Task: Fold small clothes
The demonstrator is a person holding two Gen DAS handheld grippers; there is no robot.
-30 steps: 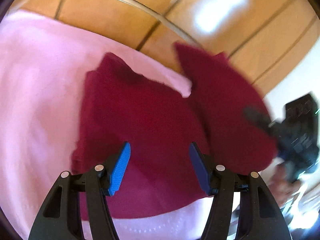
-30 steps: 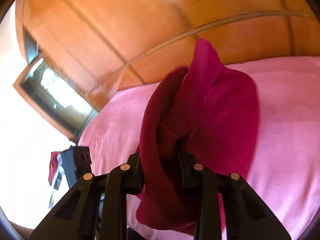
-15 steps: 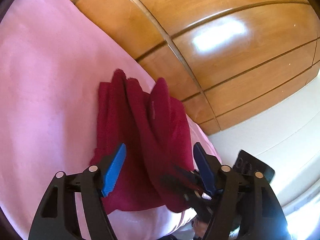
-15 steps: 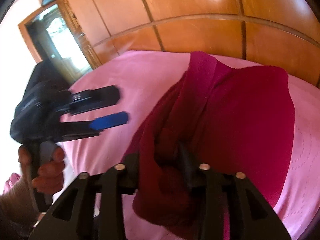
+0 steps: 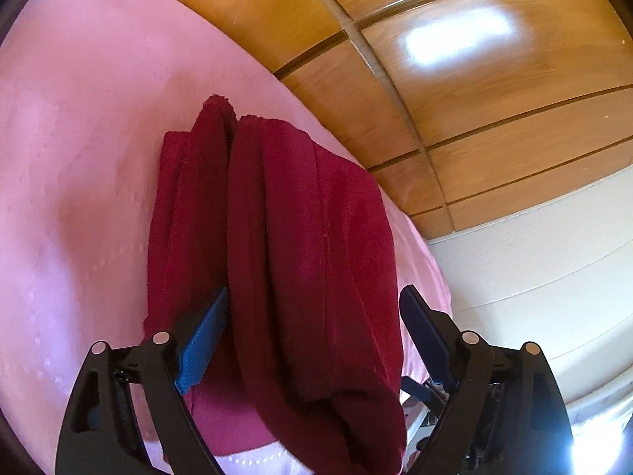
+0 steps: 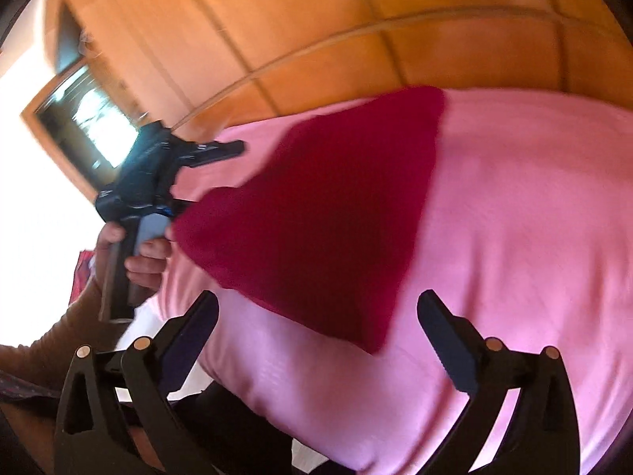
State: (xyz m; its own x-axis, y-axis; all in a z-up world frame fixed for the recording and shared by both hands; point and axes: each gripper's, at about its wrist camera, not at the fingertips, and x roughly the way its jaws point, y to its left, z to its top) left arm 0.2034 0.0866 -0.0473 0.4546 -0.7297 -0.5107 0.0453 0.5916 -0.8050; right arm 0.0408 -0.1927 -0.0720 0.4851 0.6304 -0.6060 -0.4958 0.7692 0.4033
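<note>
A dark red cloth (image 5: 285, 245) lies in long folds on the pink bedspread (image 5: 71, 150). My left gripper (image 5: 312, 320) is open, its blue-padded fingers on either side of the cloth's near folds. In the right wrist view the red cloth (image 6: 328, 213) lies folded in a rough triangle on the bedspread (image 6: 526, 213). My right gripper (image 6: 316, 316) is open and empty just in front of the cloth's near edge. The left gripper also shows in the right wrist view (image 6: 221, 150), held by a hand at the cloth's left corner.
A wooden panelled wall (image 5: 455, 79) runs behind the bed. A white wall (image 5: 534, 269) is at the right. A window with a wooden frame (image 6: 87, 118) is at the left in the right wrist view. The bed's near edge (image 6: 245, 380) drops off below my right gripper.
My right gripper has let go of the red cloth and opened wide. The cloth now lies folded on the bed. My left gripper has moved in over the cloth's near folds.
</note>
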